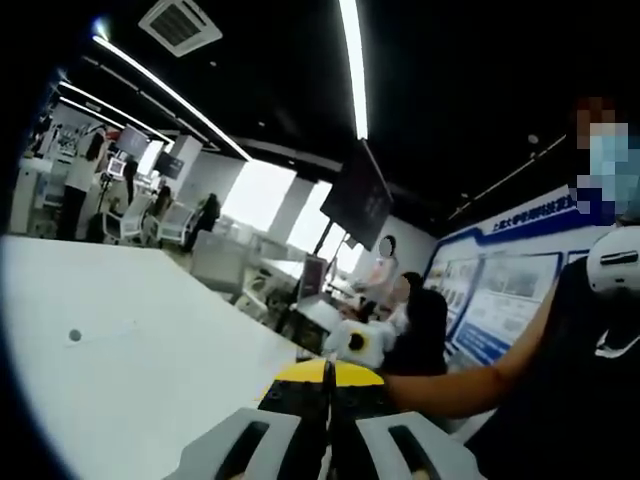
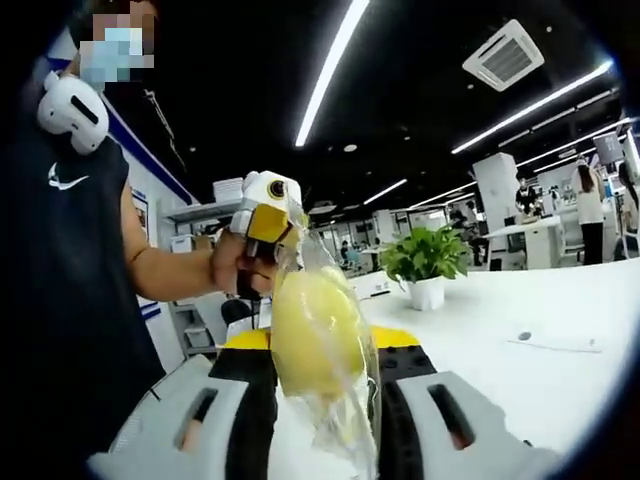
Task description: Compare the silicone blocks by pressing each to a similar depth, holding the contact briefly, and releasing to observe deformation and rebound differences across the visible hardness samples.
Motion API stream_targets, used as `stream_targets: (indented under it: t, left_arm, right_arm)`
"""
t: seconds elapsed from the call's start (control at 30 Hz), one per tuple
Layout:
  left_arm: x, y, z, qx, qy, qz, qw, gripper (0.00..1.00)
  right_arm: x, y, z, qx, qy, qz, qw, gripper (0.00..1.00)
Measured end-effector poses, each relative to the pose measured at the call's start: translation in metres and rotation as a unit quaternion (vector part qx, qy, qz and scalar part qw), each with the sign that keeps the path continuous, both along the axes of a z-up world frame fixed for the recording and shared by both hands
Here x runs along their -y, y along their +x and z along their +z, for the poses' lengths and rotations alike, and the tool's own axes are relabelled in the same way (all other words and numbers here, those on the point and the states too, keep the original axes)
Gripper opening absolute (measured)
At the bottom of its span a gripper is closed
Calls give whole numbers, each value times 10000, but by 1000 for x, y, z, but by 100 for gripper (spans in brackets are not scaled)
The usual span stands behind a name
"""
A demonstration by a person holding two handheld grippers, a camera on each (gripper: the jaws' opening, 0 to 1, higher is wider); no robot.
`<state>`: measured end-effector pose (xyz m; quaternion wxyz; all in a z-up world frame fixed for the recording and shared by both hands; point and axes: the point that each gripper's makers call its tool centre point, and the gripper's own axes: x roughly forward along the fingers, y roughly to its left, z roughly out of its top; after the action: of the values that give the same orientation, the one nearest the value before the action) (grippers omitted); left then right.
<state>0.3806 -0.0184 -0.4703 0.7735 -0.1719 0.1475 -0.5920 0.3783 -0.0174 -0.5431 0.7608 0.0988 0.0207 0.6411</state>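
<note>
While the right claw (image 2: 318, 420) grips a pale yellow silicone block (image 2: 316, 345) in clear wrapping above the white worktop (image 2: 520, 370), the left claw (image 1: 328, 440) stands clenched, nothing between its jaws; a potted plant (image 2: 425, 265) stands behind.

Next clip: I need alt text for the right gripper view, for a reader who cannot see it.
The right tool grips a pale yellow, egg-shaped object in a clear plastic bag between its jaws. Behind it, a person's hand holds the left tool up, and a potted plant stands on the white table.
</note>
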Motion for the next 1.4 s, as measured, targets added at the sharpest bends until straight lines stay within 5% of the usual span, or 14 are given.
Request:
stream_targets:
  t: [0.33,0.57,0.63,0.73,0.87,1.4]
  left_arm:
    - [-4,4,-1,54,12,157,9999,0]
    - [-10,10,-3,270,131,298,9991,0]
    - [-9,11,-5,185,97,351,9992,0]
    - [-7,9,-9,667,370,357,9964,0]
    - [-6,5,-9,482,257,227,9982,0]
    - [-9,2,-15,536,342,111,9979,0]
  right_arm:
    - [-1,-3,2,-171,-293,44,9994,15]
    - [-4,-8,-1,-1080,-570,115,9925,11]
    - [-2,-7,0,-1022,-573,89,9931,9]
    - [0,-7,-3,-972,-685,75,9929,8]
    - [2,-8,-4,-912,-743,90,9930,6]
    - [2,-11,-9,-803,-1173,82,9898,4]
